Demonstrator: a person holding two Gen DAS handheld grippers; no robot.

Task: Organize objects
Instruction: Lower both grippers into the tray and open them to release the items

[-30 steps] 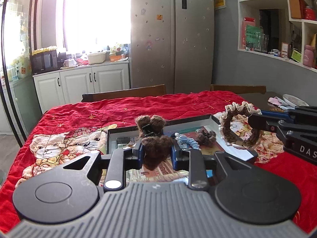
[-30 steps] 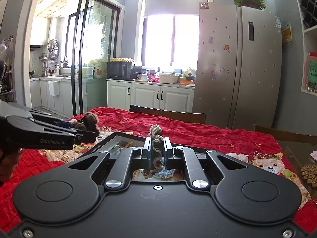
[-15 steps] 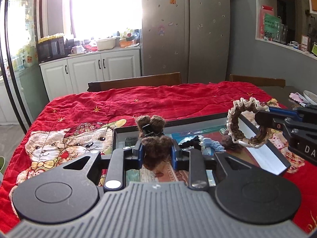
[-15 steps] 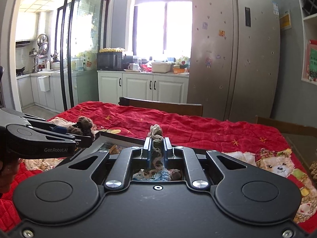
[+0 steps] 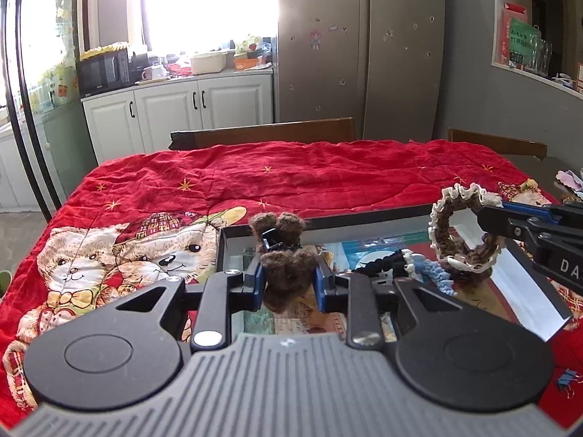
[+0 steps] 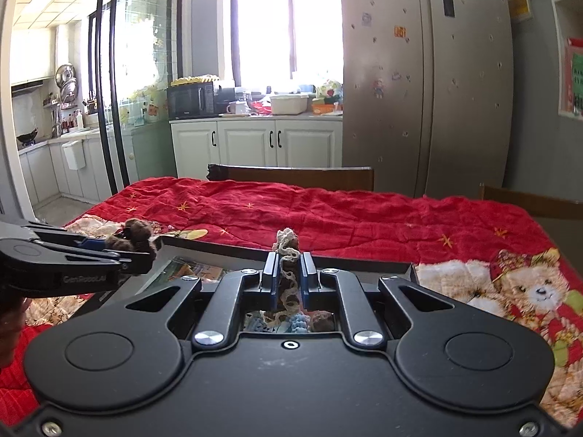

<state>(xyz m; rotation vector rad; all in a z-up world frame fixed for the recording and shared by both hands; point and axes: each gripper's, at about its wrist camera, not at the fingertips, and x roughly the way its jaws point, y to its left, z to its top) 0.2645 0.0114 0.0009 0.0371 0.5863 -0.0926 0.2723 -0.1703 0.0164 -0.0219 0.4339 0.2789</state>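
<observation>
My left gripper (image 5: 288,273) is shut on a fuzzy brown hair claw clip (image 5: 286,255), held over the near left part of a black-rimmed tray (image 5: 364,215). From the right, my right gripper (image 5: 484,224) holds a brown crocheted scrunchie with cream lace edge (image 5: 462,233) above the tray. In the right wrist view that gripper (image 6: 288,269) is shut on the scrunchie (image 6: 288,255), and the left gripper (image 6: 138,251) with the fuzzy clip (image 6: 135,238) shows at the left. A blue crocheted scrunchie (image 5: 433,273) and a dark hair tie (image 5: 382,264) lie in the tray.
The tray sits on a red bear-print quilt (image 5: 255,182) covering the table. Wooden chair backs (image 5: 262,133) stand at the far edge. A small blue binder clip (image 5: 564,378) lies on the quilt at the near right. A person's hand (image 6: 11,313) shows at the left edge.
Both grippers have moved forward and lower over the tray with their items still held. The tray now appears nearer and larger in both views.
</observation>
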